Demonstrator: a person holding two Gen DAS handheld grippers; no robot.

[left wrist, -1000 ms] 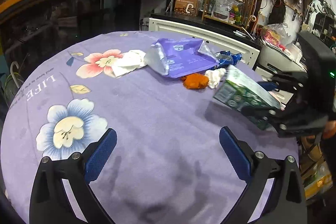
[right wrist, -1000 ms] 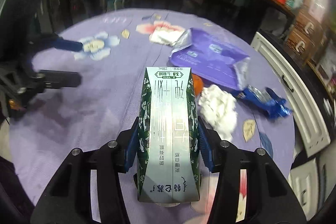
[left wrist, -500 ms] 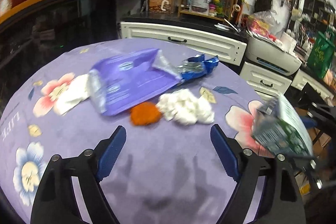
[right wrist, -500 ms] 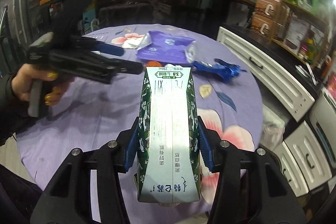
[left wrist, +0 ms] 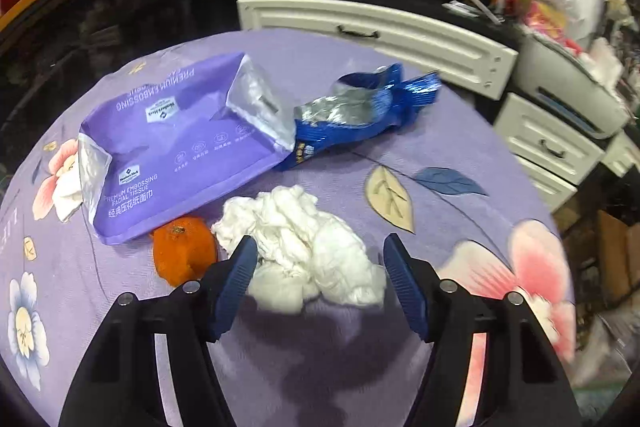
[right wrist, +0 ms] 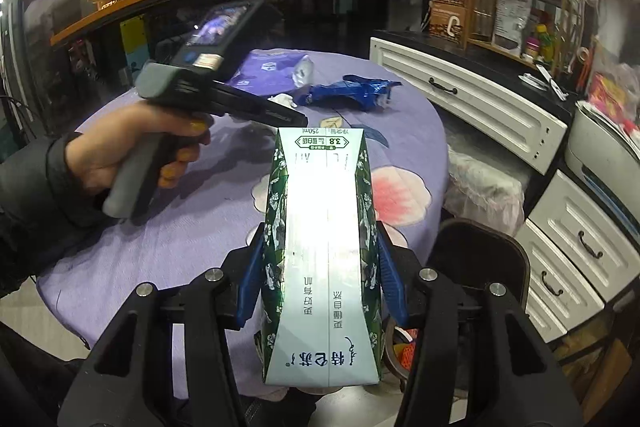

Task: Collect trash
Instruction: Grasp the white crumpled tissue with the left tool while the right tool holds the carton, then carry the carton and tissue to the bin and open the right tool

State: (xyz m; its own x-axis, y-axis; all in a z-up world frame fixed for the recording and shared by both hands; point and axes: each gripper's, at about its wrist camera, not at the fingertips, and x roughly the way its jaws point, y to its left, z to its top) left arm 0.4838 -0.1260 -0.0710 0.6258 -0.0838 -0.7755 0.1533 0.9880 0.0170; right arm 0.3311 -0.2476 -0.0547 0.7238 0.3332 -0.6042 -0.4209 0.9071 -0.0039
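My right gripper (right wrist: 320, 267) is shut on a green and white milk carton (right wrist: 322, 251), held off the near edge of the round purple table (right wrist: 168, 227). My left gripper (left wrist: 318, 263) is open, its jaws on either side of a crumpled white tissue wad (left wrist: 304, 247) on the table. An orange peel (left wrist: 182, 249) lies just left of the wad. A purple tissue pack (left wrist: 176, 143) and a blue foil wrapper (left wrist: 360, 107) lie beyond. The left gripper body (right wrist: 208, 75) and the hand show in the right wrist view.
A white tissue (left wrist: 66, 197) peeks out left of the purple pack. White drawers (right wrist: 468, 107) and a dark counter stand past the table. A dark round bin rim (right wrist: 480, 259) sits low at the right, below the carton.
My left gripper has moved forward onto the tissue wad. My right gripper has pulled the carton back past the table's edge, toward the bin side.
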